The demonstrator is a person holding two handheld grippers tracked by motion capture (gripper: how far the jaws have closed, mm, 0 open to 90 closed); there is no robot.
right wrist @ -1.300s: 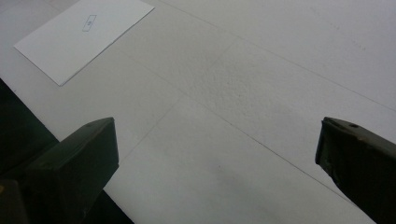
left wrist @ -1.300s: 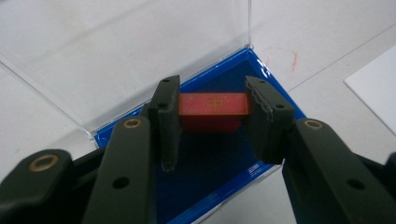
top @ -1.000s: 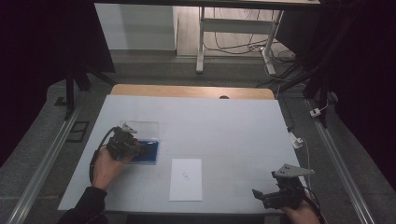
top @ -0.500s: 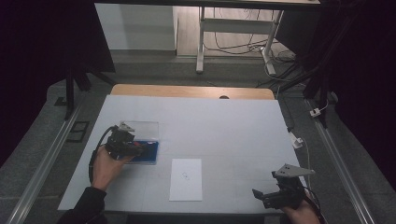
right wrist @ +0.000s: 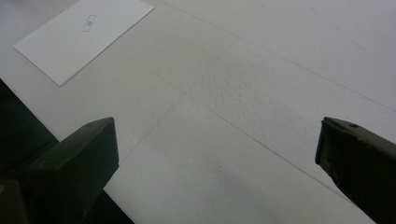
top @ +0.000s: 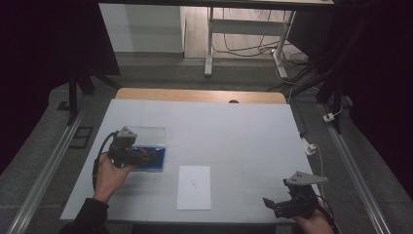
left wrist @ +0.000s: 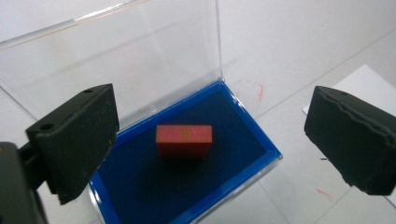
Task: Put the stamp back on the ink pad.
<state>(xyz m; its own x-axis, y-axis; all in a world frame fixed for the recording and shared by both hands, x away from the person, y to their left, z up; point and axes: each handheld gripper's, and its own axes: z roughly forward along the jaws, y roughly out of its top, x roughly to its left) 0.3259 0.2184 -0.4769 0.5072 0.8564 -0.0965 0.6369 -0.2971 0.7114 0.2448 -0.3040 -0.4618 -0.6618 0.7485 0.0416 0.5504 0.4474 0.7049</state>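
A small blue-lined case (top: pixel 148 159) (left wrist: pixel 196 182) lies at the table's left with its clear lid (top: pixel 145 133) (left wrist: pixel 116 60) standing open behind it. A red rectangular block (left wrist: pixel 184 139) sits in the middle of the blue lining. My left gripper (top: pixel 141 155) (left wrist: pixel 210 140) hangs open just above the case, its jaws spread wide to either side of the block without touching it. My right gripper (top: pixel 272 204) (right wrist: pixel 215 172) is open at the table's front right over bare surface, with nothing between its jaws.
A white sheet of paper (top: pixel 194 187) (right wrist: pixel 84 35) with a small printed mark lies at the front middle of the white table (top: pixel 234 136). A white plug and cable (top: pixel 310 146) hang off the right edge. A wooden strip (top: pixel 199 95) borders the far edge.
My left gripper has drawn back slightly toward the left of the case and stayed open. The right gripper has held still.
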